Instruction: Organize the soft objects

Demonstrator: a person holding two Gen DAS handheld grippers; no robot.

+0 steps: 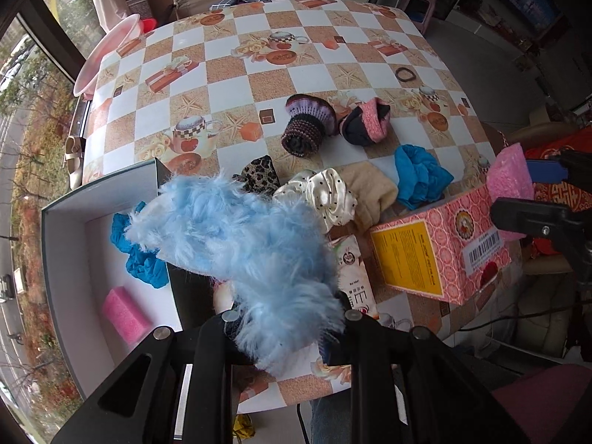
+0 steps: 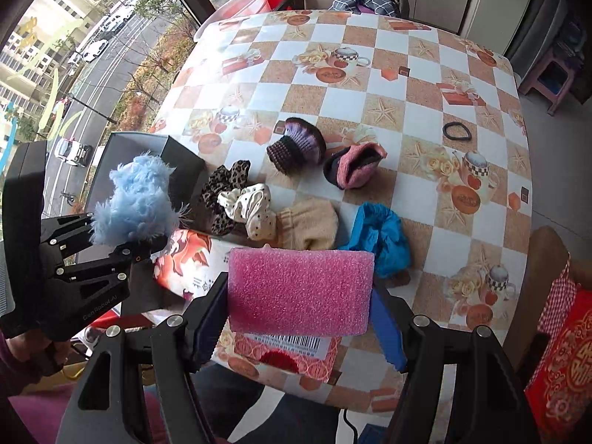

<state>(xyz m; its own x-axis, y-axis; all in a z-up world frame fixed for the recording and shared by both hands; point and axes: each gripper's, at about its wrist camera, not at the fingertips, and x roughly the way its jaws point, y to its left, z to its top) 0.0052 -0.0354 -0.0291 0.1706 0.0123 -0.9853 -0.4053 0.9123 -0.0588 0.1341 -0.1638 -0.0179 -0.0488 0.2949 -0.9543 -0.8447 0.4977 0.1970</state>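
Note:
My left gripper point(image 1: 288, 327) is shut on a fluffy light-blue scrunchie point(image 1: 236, 236) and holds it above the edge of an open white box point(image 1: 66, 266); it also shows in the right wrist view point(image 2: 137, 199). The box holds a blue scrunchie point(image 1: 140, 255) and a pink foam block point(image 1: 124, 314). My right gripper point(image 2: 299, 318) is shut on another pink foam block point(image 2: 299, 290), seen in the left wrist view point(image 1: 508, 181), above a pink patterned box point(image 1: 440, 248).
On the checkered table point(image 2: 370, 85) lie a leopard scrunchie point(image 2: 224, 192), a white dotted scrunchie point(image 2: 251, 207), a beige cloth point(image 2: 309, 224), a blue scrunchie point(image 2: 383, 236), a purple knitted piece point(image 2: 296, 146), a pink-black piece point(image 2: 353, 168) and a black hair tie point(image 2: 457, 131).

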